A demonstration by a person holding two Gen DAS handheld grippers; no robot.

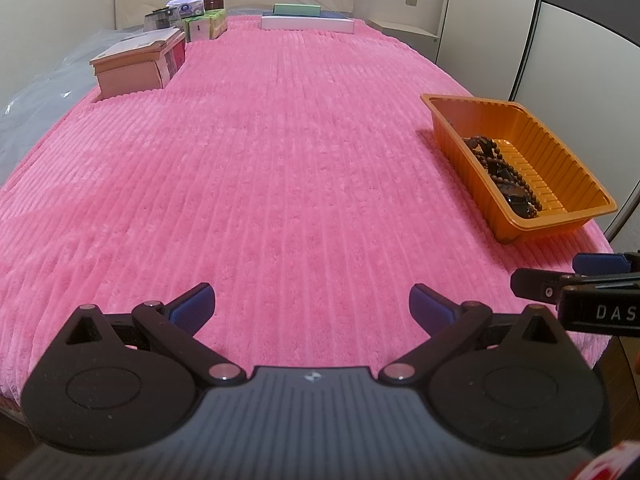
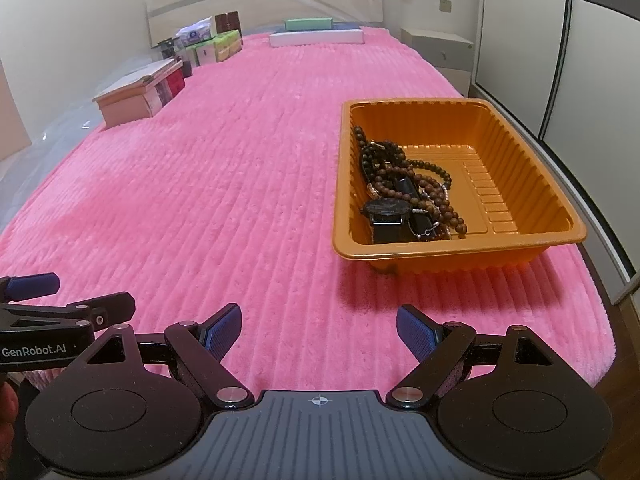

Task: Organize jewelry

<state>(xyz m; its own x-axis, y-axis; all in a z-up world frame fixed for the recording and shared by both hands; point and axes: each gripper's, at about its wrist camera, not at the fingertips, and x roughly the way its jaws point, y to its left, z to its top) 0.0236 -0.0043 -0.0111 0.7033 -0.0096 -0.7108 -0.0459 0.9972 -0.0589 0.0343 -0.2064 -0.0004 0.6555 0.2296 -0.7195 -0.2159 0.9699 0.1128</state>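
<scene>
An orange plastic tray [image 2: 536, 184] stands on the pink blanket at the right. It holds a heap of brown bead strings [image 2: 424, 184] and a black watch [image 2: 386, 208]. The tray also shows in the left wrist view [image 1: 560, 152], with the beads [image 1: 504, 172] inside. My right gripper [image 2: 319, 334] is open and empty, low over the blanket in front of the tray. My left gripper [image 1: 311, 304] is open and empty, to the left of the tray. Each gripper shows at the edge of the other's view.
A pink blanket [image 1: 280, 160] covers the bed. A pink wooden box [image 1: 136, 64] and several small boxes [image 1: 204, 16] stand along the far left. A green box on a white one [image 1: 308, 18] lies at the headboard. A wardrobe [image 2: 560, 40] stands right.
</scene>
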